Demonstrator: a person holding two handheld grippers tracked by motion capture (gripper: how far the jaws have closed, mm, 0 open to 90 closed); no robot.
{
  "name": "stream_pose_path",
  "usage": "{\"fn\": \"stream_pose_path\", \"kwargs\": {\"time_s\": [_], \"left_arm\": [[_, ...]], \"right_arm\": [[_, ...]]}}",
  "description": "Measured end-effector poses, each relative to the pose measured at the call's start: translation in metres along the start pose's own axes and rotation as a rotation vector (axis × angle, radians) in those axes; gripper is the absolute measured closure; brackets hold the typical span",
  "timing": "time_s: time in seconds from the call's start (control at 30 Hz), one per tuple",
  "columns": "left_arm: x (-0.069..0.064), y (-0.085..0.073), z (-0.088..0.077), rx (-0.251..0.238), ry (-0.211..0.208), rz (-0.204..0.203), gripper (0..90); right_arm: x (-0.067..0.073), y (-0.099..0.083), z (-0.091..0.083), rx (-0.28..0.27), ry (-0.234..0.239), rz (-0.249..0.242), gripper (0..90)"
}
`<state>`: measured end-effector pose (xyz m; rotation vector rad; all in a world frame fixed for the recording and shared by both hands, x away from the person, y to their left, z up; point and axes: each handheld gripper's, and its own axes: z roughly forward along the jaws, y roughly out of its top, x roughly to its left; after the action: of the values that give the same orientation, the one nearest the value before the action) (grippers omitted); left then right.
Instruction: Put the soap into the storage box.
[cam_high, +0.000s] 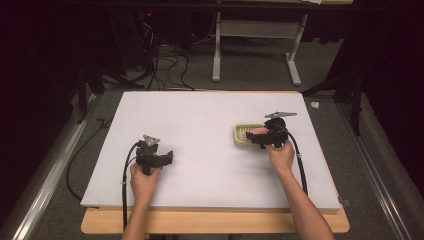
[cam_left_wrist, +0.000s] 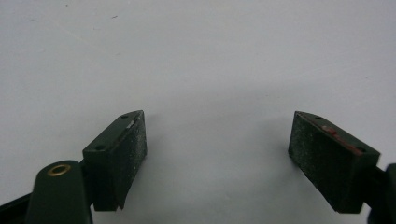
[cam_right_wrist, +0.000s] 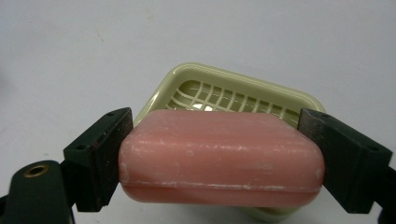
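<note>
Over the right half of the bench (cam_high: 200, 115), the right gripper (cam_high: 256, 136) holds a pink bar of soap (cam_right_wrist: 222, 158) — its jaws are clamped on the two short ends of the bar, one pad against each end. Seen in the right gripper view, the soap lies level between the pads, long side across, its surface marked with pale scuffs and a seam along the lower edge. Just behind and below it sits a pale green soap dish (cam_right_wrist: 233, 88) with a slatted grid in its floor; the bar overlaps the near rim of the dish, but whether it touches the dish or hangs just above it cannot be told. From the high view the dish (cam_high: 242, 135) rests on the white surface right of centre, and the gripper with its soap (cam_high: 258, 131) covers the dish's right part, the person's right hand (cam_high: 281, 154) behind it.

Well apart, on the left half of the bench, the left gripper (cam_high: 169, 157) is held in the person's left hand (cam_high: 144, 179) — its jaws stand wide apart with nothing between them. The left gripper view shows both pads (cam_left_wrist: 128, 154) over bare white surface.
</note>
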<state>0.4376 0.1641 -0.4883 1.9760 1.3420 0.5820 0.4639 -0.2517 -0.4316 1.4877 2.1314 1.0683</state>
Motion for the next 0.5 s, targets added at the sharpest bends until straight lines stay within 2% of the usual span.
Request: {"fn": "stream_pose_path", "kwargs": {"time_s": [0.17,0.23,0.5], "left_arm": [[0.000,0.000,0.000,0.000,0.000,-0.001,20.0],[0.000,0.000,0.000,0.000,0.000,-0.001,20.0],[0.000,0.000,0.000,0.000,0.000,-0.001,20.0]], "right_arm": [[0.003,-0.001,0.011,0.013,0.000,-0.004,13.8],[0.001,-0.001,0.013,0.011,0.001,0.012,13.7],[0.002,-0.001,0.016,0.018,-0.028,-0.001,13.7]]}}
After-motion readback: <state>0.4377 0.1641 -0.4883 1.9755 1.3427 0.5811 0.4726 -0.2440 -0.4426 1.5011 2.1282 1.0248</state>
